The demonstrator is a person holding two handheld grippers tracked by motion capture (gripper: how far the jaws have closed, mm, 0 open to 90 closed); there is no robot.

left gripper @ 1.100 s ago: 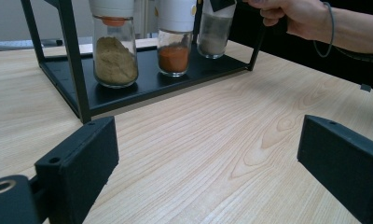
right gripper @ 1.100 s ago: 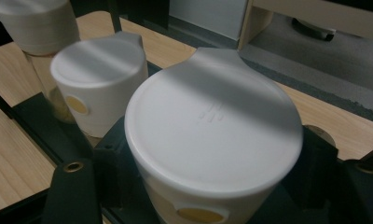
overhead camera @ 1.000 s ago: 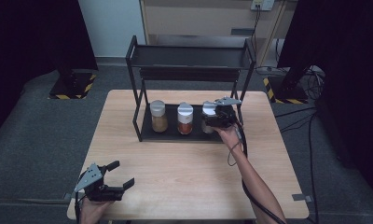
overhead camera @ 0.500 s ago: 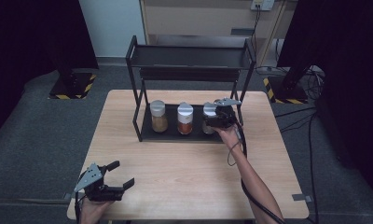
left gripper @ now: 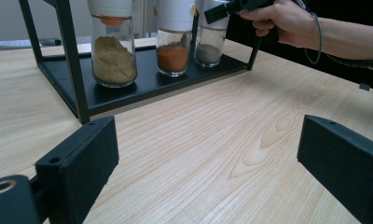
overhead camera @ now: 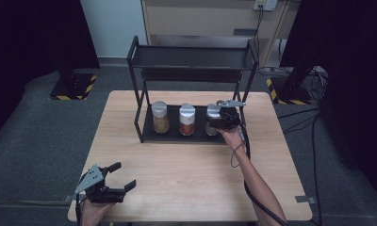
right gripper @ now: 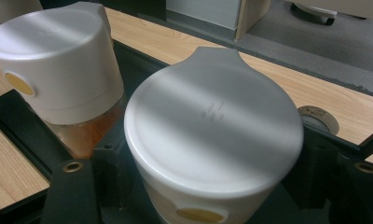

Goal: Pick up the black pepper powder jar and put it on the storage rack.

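Note:
A black two-tier rack (overhead camera: 191,59) stands at the back of the wooden table (overhead camera: 186,179). Its lower shelf carries three white-capped spice jars: a tan one (overhead camera: 159,117), an orange one (overhead camera: 187,120) and a grey one (overhead camera: 212,118). My right gripper (overhead camera: 216,123) reaches in from the right and is shut on the grey jar (right gripper: 212,126), one black jaw on each side of it under the cap. The orange jar (right gripper: 54,60) stands just left of it. My left gripper (overhead camera: 124,175) lies open at the table's near left corner, with only bare wood between its jaws (left gripper: 208,163).
The rack's right post (overhead camera: 247,101) stands close beside my right hand. The upper shelf (overhead camera: 191,51) hangs over the jars. A grey tape patch (overhead camera: 302,199) sits near the table's right front corner. Dark carpet surrounds the table.

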